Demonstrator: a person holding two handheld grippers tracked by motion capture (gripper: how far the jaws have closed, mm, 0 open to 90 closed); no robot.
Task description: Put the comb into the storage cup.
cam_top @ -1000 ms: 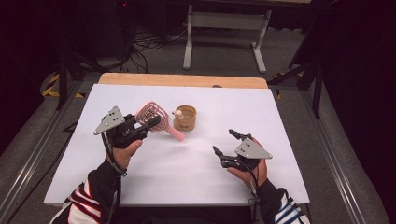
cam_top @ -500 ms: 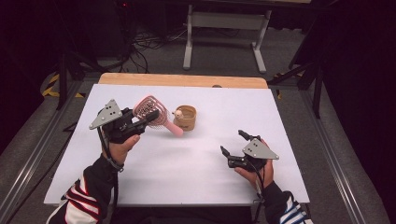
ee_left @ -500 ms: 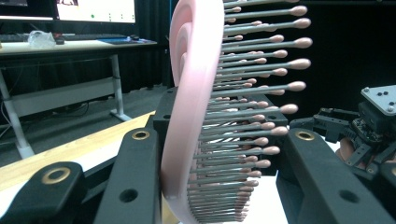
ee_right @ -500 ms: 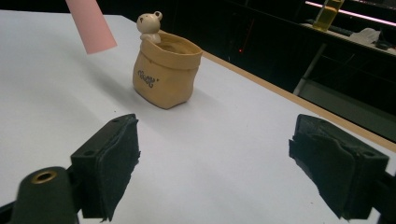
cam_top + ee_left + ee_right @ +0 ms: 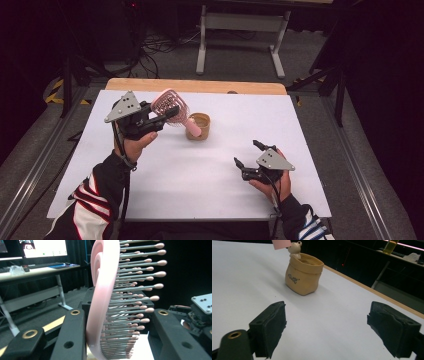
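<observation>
left gripper (image 5: pixel 167 114) is clamped on the head of a pink hairbrush (image 5: pixel 167 104), its jaws pressing the brush from both sides; in the left gripper view the brush (image 5: pixel 101 302) stands on edge between the black jaws, bristles with rounded tips pointing to the right jaw. the brush is lifted above the white table (image 5: pixel 190 175), its head up and to the left of a small tan pot (image 5: pixel 200 126), its handle slanting down so the handle end sits at the pot's rim. whether the handle end touches the pot cannot be told. the pot is shaped like a little sack with a tiny bear figure on its rim (image 5: pixel 304 273); it stands upright. right gripper (image 5: pixel 247 154) is held low, near the table, well to the right of the pot and nearer the person, its jaws spread wide with nothing between them, having just been opening a little more. in the right gripper view the two black pads (image 5: pixel 273 325) frame bare table with the pot ahead.
</observation>
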